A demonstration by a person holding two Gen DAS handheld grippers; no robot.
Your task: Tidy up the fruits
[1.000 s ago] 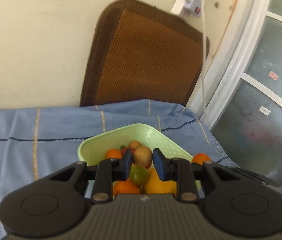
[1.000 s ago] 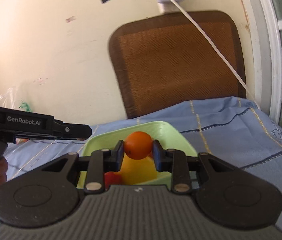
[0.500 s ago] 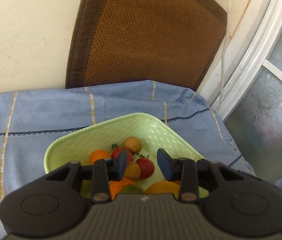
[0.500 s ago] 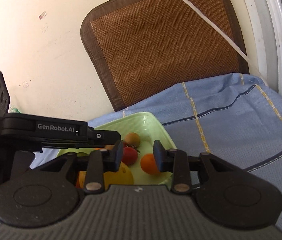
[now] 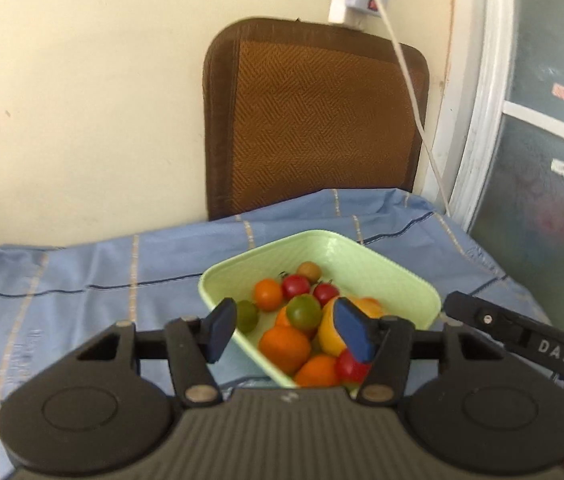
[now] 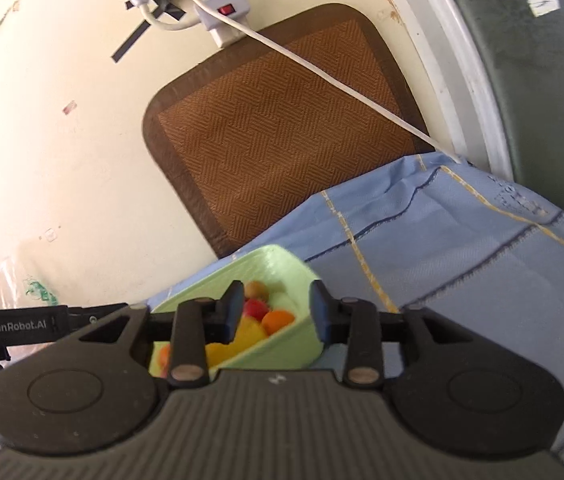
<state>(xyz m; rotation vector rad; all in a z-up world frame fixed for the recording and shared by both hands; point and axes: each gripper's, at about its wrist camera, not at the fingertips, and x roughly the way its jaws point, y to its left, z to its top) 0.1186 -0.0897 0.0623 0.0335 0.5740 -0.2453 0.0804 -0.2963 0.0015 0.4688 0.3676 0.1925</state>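
cream wall (image 5: 82, 100), brown woven mat (image 5: 314, 120) leaning, frosted window (image 5: 542, 140) right.

Plastic, cloth and weave, mostly matt.

The left claw (image 5: 286, 330) is matt black plastic with a ribbed grey body, dull metal rivets and smooth blue pads (image 5: 352, 334); the right claw (image 6: 276, 316) looks the same, its pads dark. The basket (image 5: 382, 268) is pale green plastic, smooth with a faint sheen. The fruits (image 5: 284, 344) have glossy skins. The tablecloth (image 5: 82, 264) is matt blue woven cloth with stitched stripes. The mat (image 5: 314, 116) is coarse brown herringbone weave, edged in darker fabric. The wall (image 5: 82, 100) is matt cream paint, scuffed. The cable (image 6: 322, 76) is smooth white plastic.
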